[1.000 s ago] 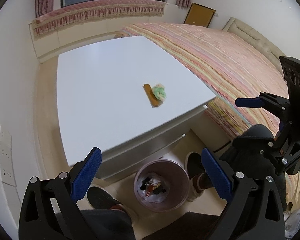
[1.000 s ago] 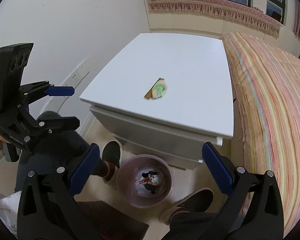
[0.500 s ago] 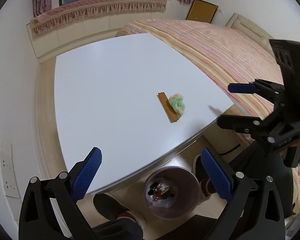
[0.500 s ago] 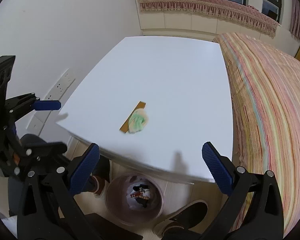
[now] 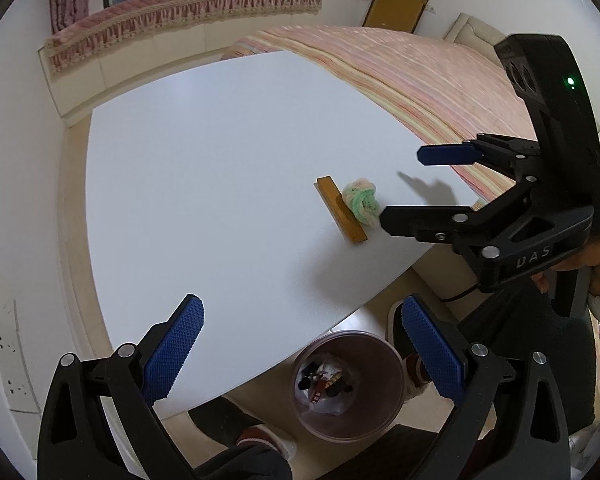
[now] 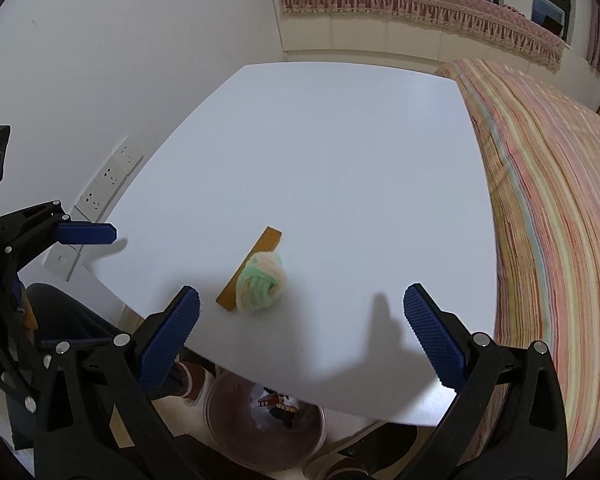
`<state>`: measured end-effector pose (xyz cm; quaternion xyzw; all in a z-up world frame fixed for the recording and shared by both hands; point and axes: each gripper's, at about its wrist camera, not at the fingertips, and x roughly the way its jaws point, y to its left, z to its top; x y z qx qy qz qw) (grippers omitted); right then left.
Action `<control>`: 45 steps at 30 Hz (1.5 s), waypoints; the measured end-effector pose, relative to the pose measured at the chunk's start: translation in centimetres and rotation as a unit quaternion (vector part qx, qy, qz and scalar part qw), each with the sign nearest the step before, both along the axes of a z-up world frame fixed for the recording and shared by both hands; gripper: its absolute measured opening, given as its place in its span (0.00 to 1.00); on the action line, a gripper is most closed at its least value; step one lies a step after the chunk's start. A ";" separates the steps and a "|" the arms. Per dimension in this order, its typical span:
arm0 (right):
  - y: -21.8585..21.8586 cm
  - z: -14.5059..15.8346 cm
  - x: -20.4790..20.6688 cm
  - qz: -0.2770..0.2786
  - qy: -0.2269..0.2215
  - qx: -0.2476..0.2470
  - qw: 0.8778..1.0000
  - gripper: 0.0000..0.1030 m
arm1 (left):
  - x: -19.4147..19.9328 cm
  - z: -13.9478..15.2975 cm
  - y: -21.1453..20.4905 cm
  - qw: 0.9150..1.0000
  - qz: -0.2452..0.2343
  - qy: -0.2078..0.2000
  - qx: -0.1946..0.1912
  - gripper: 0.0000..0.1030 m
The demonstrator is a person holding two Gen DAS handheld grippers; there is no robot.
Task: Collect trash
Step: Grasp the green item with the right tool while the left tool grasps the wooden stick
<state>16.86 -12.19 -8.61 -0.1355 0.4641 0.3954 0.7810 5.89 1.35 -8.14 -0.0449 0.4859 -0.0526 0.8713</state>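
A green and cream crumpled wad (image 5: 362, 200) (image 6: 262, 286) lies on the white table (image 5: 204, 184) (image 6: 332, 152) against a flat brown strip (image 5: 341, 214) (image 6: 249, 270). My left gripper (image 5: 300, 344) is open and empty above the table's near edge. My right gripper (image 6: 298, 322) is open and empty, just short of the wad; it also shows in the left wrist view (image 5: 416, 186), to the right of the wad. A pink bin (image 5: 348, 384) (image 6: 264, 424) holding trash stands on the floor below the table edge.
A striped bed (image 5: 412, 80) (image 6: 556, 208) borders the table on one side. A white wall with sockets (image 6: 108, 176) (image 5: 8, 352) borders the other. The person's shoes (image 5: 404, 332) stand by the bin.
Both grippers have risen and moved forward over the table toward the wad and strip. The right gripper has come close to the wad. Both stay open.
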 end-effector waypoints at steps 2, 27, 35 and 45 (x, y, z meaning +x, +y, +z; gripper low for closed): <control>0.3 -0.1 -0.1 0.004 -0.001 0.000 1.000 0.92 | 0.2 -0.1 0.0 1.000 -0.002 0.001 0.000 0.93; 0.1 -0.5 1.4 0.003 -0.007 -0.001 1.000 0.20 | 3.6 -1.1 -2.2 1.000 0.019 -0.011 0.009 0.93; -1.0 -0.2 2.1 -0.014 -0.009 0.004 1.000 0.20 | 5.0 -1.8 -2.8 0.998 0.043 -0.012 0.039 0.69; -0.9 0.0 1.9 -0.013 -0.006 0.007 1.000 0.20 | 5.6 -1.2 -1.9 0.999 0.032 -0.004 0.029 0.12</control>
